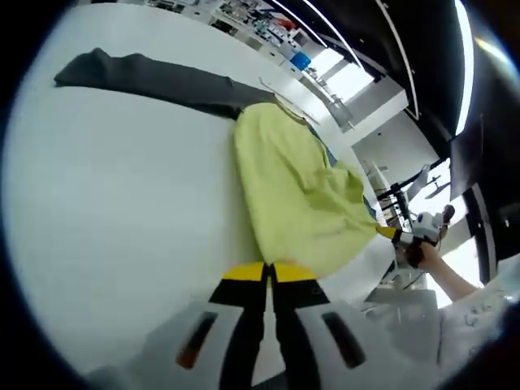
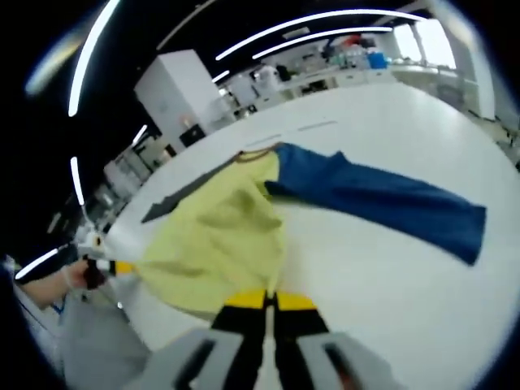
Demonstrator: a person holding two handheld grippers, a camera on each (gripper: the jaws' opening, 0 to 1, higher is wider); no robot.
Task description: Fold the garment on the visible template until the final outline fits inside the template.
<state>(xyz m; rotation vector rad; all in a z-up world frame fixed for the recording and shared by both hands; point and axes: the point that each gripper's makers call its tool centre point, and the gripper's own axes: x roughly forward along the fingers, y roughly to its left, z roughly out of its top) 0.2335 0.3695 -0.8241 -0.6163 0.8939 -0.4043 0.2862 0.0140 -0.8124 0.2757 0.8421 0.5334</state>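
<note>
A garment with a yellow-green body (image 1: 301, 187) (image 2: 219, 236) lies on the white table (image 1: 122, 227) (image 2: 390, 301). Its dark grey sleeve (image 1: 146, 77) (image 2: 175, 199) stretches one way and its blue sleeve (image 2: 390, 199) the other. My left gripper (image 1: 268, 272) is shut on the yellow hem at one corner. It also comes into the right gripper view as the left gripper (image 2: 101, 266), held by a hand. My right gripper (image 2: 270, 299) is shut on the hem at the other corner, where the cloth is lifted off the table edge; in the left gripper view it appears as the right gripper (image 1: 406, 237).
A person's hand (image 1: 431, 256) (image 2: 69, 278) holds each far gripper beyond the table edge. Cluttered lab benches (image 1: 268, 24) (image 2: 341, 57) and a white cabinet (image 2: 175, 85) stand behind the table. Bare tabletop spreads beside both sleeves.
</note>
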